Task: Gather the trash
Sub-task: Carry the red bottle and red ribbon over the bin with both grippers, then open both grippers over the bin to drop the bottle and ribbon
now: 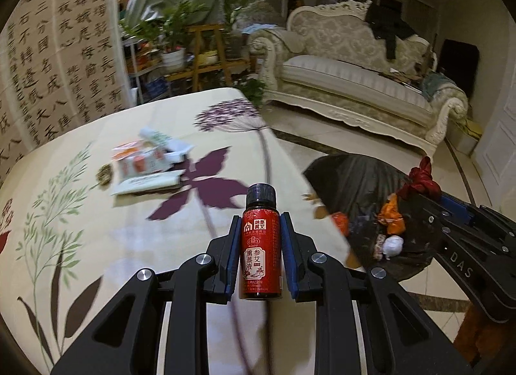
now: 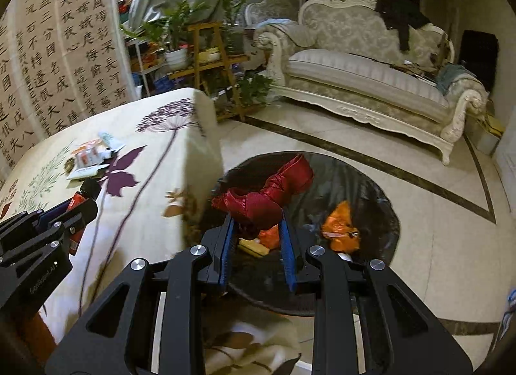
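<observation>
The left gripper [image 1: 261, 246] has its two blue pads pressed on the sides of a small red bottle [image 1: 260, 246] with a black cap, so the jaws stand narrow, no wider than the bottle body. The bottle stands upright between the fingers, above the flowered tablecloth [image 1: 96, 246] and close to the table edge. The right gripper [image 2: 258, 239] is closed to a similar narrow gap on a crumpled red cloth-like bundle [image 2: 267, 194], which sticks out above its fingertips. This bundle hangs over the black trash bag [image 2: 354, 181] that stands open on the floor just beside the table.

Inside the bag some orange wrappers [image 2: 340, 226] and other small scraps already lie. On the table, well apart from both tools, a little heap of packets and tubes [image 1: 151, 162] waits; the picture is blurred there, so I cannot say exactly what each piece is.

I judge that the step in hand is the carrying of two pieces to the bag. The next move calls for the right jaws to open over the bag mouth, and for the left tool to bring the bottle past the table edge until it is above the bag too. The bottle is hard and smooth, so it should drop cleanly.
</observation>
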### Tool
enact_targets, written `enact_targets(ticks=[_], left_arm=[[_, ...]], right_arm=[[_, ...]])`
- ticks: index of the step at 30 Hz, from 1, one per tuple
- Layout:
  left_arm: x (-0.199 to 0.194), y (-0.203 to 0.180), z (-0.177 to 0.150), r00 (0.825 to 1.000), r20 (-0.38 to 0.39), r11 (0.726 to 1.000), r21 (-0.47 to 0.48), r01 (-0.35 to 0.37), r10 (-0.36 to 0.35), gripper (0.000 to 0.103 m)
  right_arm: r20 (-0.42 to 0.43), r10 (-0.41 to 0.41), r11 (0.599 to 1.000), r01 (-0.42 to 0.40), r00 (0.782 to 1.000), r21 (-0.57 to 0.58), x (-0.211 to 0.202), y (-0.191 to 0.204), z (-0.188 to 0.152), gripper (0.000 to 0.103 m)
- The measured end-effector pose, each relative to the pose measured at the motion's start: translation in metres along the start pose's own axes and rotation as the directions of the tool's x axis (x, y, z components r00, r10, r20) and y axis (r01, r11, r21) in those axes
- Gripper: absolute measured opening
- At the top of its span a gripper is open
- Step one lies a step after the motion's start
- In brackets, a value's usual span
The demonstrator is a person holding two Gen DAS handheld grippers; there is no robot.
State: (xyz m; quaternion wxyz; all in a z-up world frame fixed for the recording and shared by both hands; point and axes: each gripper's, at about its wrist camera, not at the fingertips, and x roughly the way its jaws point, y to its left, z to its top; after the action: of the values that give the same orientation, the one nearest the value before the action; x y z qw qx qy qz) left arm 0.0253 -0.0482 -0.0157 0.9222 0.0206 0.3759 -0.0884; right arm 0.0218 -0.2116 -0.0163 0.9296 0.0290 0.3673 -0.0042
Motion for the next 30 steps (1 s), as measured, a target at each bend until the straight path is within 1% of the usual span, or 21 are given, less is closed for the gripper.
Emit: enact_targets(ticks=[10,18,21,23,25,26,27,30], left_arm=[[0.031,-0.047,0.013,0.999,-0.024,0.997,0.07,0.037,-0.035,0.025],[0.055,-0.07,0.024,0.998,-0.041,0.994,0.104,0.042,-0.037,0.025],[0.064,-0.076,0.026,0.998,-0.054,0.993,0.113,0.039,-0.033,0.025],[0.07,-0.079,0.028,0.996,-0.076,0.992,0.117,0.047,-0.039,0.025],[0.072,-0.08,0.028,0.996,-0.084,0.993,0.111,0.046,-0.037,0.028],[0.072,-0.079,0.029,0.996,-0.083,0.993,0.108,0.045,-0.036,0.036],[0.071,-0.078,0.029,0.996,-0.079,0.994,0.101,0.043,-0.035,0.043],[0.066,-0.073,0.028,0.997,-0.067,0.996,0.084,0.035,-0.03,0.048]], right_arm=[[-0.021,-0.049,0.997,0.05,0.999,0.056,0.018,-0.039,0.001,0.025],[-0.061,-0.079,0.993,0.084,0.995,0.081,0.044,-0.058,0.002,0.025],[-0.07,-0.08,0.992,0.086,0.994,0.09,0.052,-0.061,0.003,0.026],[-0.076,-0.085,0.991,0.092,0.993,0.094,0.056,-0.064,0.003,0.028],[-0.077,-0.09,0.99,0.098,0.993,0.102,0.056,-0.067,0.003,0.032],[-0.074,-0.091,0.989,0.099,0.993,0.106,0.056,-0.068,0.003,0.036],[-0.071,-0.091,0.989,0.098,0.993,0.111,0.054,-0.069,0.003,0.036],[-0.065,-0.09,0.989,0.097,0.994,0.113,0.052,-0.067,0.004,0.039]])
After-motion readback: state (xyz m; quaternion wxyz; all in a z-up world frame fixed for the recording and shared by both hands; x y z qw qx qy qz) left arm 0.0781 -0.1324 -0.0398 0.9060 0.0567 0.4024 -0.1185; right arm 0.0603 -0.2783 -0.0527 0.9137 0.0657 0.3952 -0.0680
